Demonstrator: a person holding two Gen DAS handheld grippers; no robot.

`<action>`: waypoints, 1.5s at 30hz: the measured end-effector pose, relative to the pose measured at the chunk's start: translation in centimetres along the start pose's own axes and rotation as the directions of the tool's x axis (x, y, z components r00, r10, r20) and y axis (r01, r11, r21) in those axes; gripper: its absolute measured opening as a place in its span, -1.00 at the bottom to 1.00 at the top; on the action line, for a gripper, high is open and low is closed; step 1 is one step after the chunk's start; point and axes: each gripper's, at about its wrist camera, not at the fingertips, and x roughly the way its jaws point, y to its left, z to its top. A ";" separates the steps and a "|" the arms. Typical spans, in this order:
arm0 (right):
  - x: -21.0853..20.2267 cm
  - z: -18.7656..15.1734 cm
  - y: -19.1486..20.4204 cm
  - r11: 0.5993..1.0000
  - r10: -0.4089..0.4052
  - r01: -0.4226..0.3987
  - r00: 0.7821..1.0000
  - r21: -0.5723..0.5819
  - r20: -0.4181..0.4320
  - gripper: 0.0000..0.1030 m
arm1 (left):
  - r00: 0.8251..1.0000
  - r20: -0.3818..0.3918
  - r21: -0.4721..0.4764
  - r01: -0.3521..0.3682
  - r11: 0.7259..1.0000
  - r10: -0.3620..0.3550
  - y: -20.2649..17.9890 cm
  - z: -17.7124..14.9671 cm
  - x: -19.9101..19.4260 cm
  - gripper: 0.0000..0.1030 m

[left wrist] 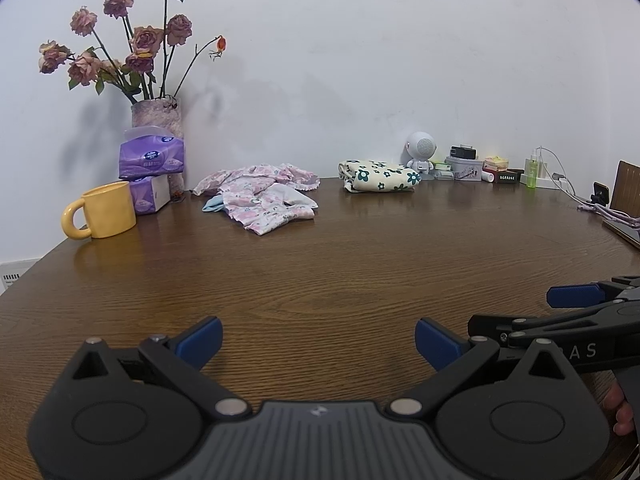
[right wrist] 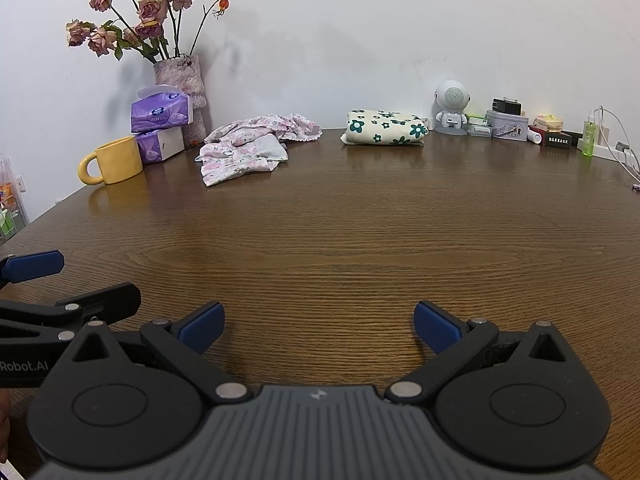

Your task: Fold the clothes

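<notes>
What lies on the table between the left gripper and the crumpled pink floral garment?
Only bare wooden table: in the left wrist view nothing lies between the open left gripper and the pink floral garment.

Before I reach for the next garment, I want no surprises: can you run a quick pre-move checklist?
1. Left hand-held gripper open and empty: ok.
2. Right hand-held gripper open and empty: ok.
3. Bare wooden table between the grippers and the clothes: ok.
4. Pink floral garment unfolded, crumpled, ready to pick: ok.
5. Green-flower garment already folded, lying apart from the pink one: ok.
6. Yellow mug clear of the pink garment: ok, though it stands close on the left.
</notes>
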 end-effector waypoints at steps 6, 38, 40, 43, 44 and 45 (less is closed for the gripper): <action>0.0 0.0 0.0 1.000 0.000 0.000 1.000 0.000 0.001 1.00 | 1.000 0.001 0.001 -0.001 1.000 0.001 0.0 0.0 0.0 0.99; -0.1 -0.1 0.0 1.000 0.000 0.000 1.000 0.000 0.006 1.00 | 1.000 0.009 -0.002 -0.022 1.000 0.022 -0.1 0.0 -0.1 0.99; -0.1 -0.1 0.0 1.000 -0.001 0.001 1.000 0.000 0.006 1.00 | 1.000 0.005 -0.005 -0.022 1.000 0.022 0.0 0.0 -0.1 1.00; -0.1 -0.1 0.0 1.000 -0.001 0.001 1.000 0.001 0.006 1.00 | 1.000 0.002 -0.008 -0.022 1.000 0.022 0.1 0.0 0.0 1.00; -0.1 -0.1 0.0 1.000 0.000 0.000 1.000 0.001 0.006 1.00 | 1.000 0.002 -0.008 -0.022 1.000 0.022 0.1 0.0 0.0 0.99; -0.1 -0.1 0.0 1.000 0.000 0.000 1.000 0.001 0.006 1.00 | 1.000 0.003 -0.008 -0.023 1.000 0.023 0.1 0.1 0.0 0.99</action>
